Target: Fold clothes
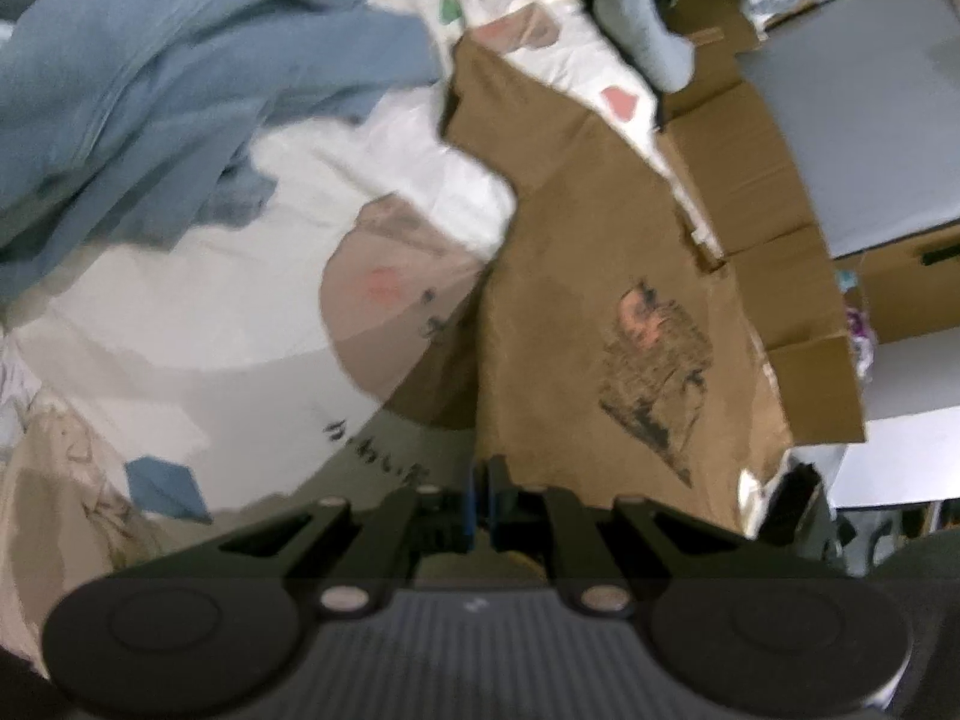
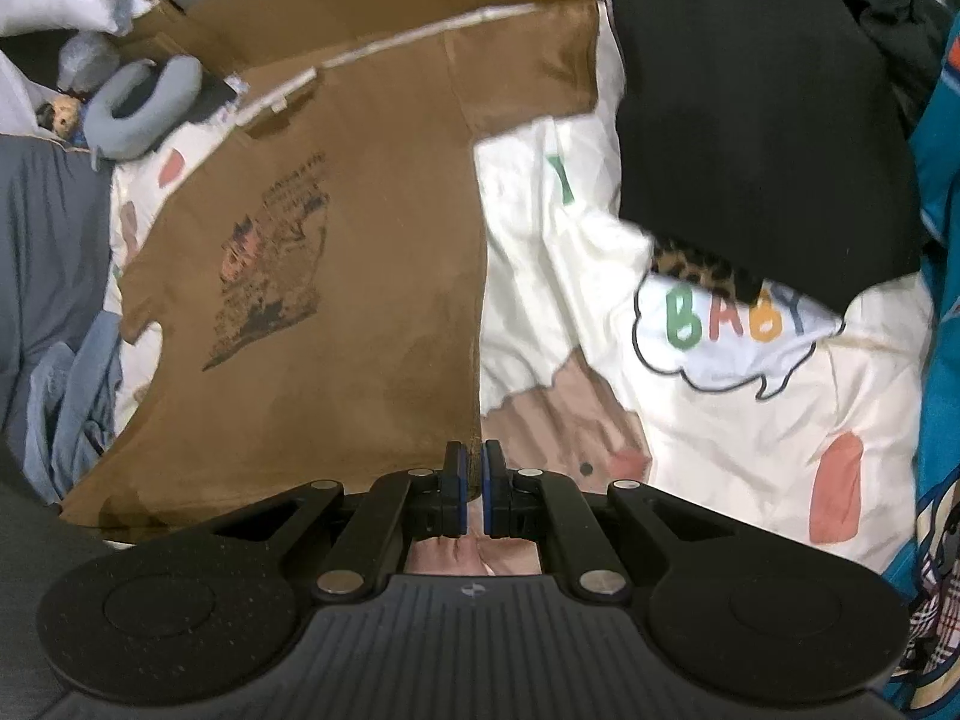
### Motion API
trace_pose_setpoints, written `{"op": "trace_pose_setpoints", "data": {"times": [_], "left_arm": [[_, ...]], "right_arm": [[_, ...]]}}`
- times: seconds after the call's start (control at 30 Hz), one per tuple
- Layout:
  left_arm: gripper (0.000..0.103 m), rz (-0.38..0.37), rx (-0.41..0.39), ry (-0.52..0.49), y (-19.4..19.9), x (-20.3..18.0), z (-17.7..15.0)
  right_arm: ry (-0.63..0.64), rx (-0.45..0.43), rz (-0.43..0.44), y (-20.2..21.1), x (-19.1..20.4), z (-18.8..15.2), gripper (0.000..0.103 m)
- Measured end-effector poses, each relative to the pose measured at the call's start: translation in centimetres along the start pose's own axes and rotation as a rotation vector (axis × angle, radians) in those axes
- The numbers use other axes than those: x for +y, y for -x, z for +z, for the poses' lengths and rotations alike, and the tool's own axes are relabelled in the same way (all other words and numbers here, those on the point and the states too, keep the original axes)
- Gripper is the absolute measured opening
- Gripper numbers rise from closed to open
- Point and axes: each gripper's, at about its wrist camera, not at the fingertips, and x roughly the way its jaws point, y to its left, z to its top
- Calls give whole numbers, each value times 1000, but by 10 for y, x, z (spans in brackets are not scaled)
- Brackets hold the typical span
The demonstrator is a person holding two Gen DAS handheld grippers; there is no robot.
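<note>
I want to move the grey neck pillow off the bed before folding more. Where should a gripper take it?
Pinch one arm of the grey neck pillow near its rounded tip, coming from above. In the right wrist view it lies flat as an open U beside the brown T-shirt, so each arm is narrow enough for the jaws.

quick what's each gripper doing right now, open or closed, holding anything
Left gripper: closed, pinching an edge of the brown t-shirt.
Right gripper: closed, pinching the brown t-shirt's edge.
</note>
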Motion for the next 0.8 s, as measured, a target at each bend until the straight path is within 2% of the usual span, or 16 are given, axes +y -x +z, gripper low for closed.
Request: {"op": "trace_pose_setpoints", "data": {"times": [0.43, 0.8], "left_arm": [[4, 146, 148, -18, -71, 41, -20], [4, 240, 214, -45, -120, 62, -34]], "right_arm": [[-76, 161, -35, -89, -50, -40, 2], [-61, 221, -78, -143, -63, -52, 2]]}}
